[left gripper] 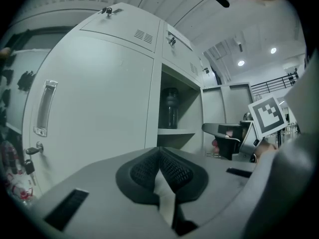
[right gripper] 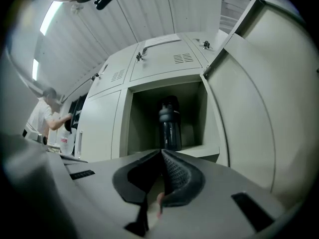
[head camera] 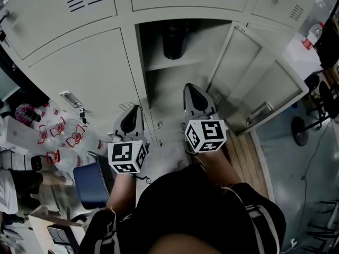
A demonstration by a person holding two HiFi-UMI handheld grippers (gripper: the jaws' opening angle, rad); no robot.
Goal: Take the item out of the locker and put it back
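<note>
A dark bottle (right gripper: pixel 170 125) stands upright on the shelf (right gripper: pixel 197 151) of an open locker (head camera: pixel 183 46); it also shows as a dark bottle (head camera: pixel 174 40) in the head view and a dark bottle (left gripper: pixel 170 108) in the left gripper view. My right gripper (right gripper: pixel 162 152) is shut with nothing between its jaws, pointing at the bottle from a distance. In the head view the right gripper (head camera: pixel 192 90) is in front of the locker opening. My left gripper (left gripper: pixel 159 151) is shut and empty, held to the left before the closed door; in the head view this left gripper (head camera: pixel 133 112) is lower.
The locker door (head camera: pixel 259 86) swings open to the right. Closed locker doors (head camera: pixel 79 73) with a handle (left gripper: pixel 44 108) fill the left. A person (right gripper: pixel 45 121) stands at far left by the lockers. Plastic bottles (head camera: pixel 63 136) and a blue chair (head camera: pixel 92 181) lie at lower left.
</note>
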